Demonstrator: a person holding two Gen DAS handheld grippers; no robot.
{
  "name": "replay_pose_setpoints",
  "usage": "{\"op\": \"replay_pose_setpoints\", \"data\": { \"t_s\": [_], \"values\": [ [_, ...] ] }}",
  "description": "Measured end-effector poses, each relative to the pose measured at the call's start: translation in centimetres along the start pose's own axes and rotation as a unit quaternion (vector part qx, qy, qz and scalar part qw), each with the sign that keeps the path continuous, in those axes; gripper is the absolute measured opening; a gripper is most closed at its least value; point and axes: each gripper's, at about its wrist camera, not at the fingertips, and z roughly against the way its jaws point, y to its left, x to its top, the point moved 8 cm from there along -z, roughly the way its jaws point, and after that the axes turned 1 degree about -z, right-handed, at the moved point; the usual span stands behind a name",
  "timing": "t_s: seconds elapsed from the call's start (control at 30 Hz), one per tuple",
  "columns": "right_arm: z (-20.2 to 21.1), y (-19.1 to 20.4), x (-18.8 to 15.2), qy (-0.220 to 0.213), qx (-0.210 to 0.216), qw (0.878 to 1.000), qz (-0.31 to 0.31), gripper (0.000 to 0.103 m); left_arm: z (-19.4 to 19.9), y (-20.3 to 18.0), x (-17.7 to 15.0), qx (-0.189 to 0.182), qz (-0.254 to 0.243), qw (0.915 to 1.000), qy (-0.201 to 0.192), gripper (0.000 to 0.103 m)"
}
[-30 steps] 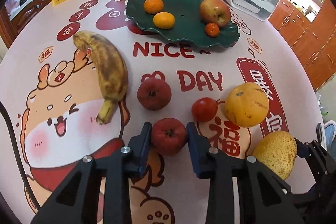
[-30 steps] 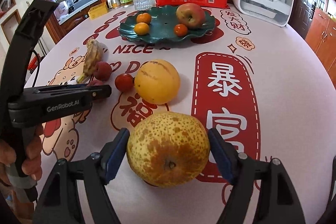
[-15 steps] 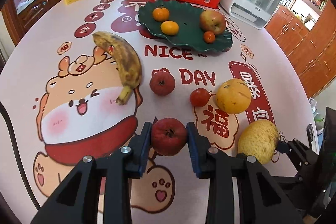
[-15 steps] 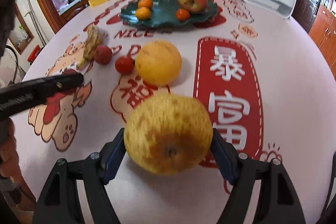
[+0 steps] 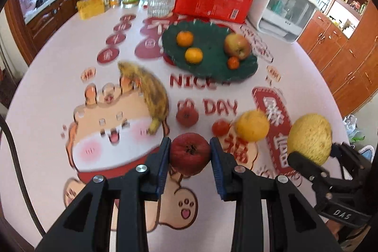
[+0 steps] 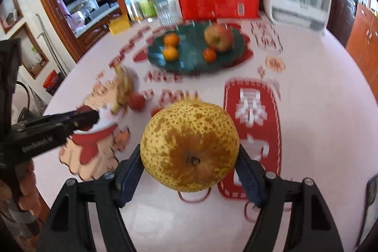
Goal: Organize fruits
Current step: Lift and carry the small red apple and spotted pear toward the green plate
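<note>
My left gripper is shut on a dark red fruit and holds it above the table. My right gripper is shut on a speckled yellow pear, also lifted; the pear also shows in the left wrist view. A green plate at the back holds two oranges, an apple and a small red fruit. On the table lie a banana, another dark red fruit, a tomato and a yellow orange.
A red pack of cups, a white appliance, glasses, bottles and a yellow box stand along the table's far edge. Wooden cabinets are on the right. The left gripper's handle shows in the right wrist view.
Both grippers have risen from the table with their fruits, the dark red fruit and the pear; the table looks farther away and the views are blurred by motion.
</note>
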Motion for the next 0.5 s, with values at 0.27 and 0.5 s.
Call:
{"op": "replay_pose_setpoints", "data": {
  "t_s": [0.27, 0.5],
  "values": [
    [4.7, 0.7, 11.8, -0.065, 0.004, 0.997, 0.028, 0.074, 4.6, -0.6, 11.2, -0.001, -0.038, 0.9982, -0.047, 0.032],
    [5.6, 0.3, 21.4, -0.098, -0.008, 0.994, 0.042, 0.074, 6.4, -0.7, 21.9, 0.020, -0.080, 0.9930, -0.084, 0.032]
  ]
}}
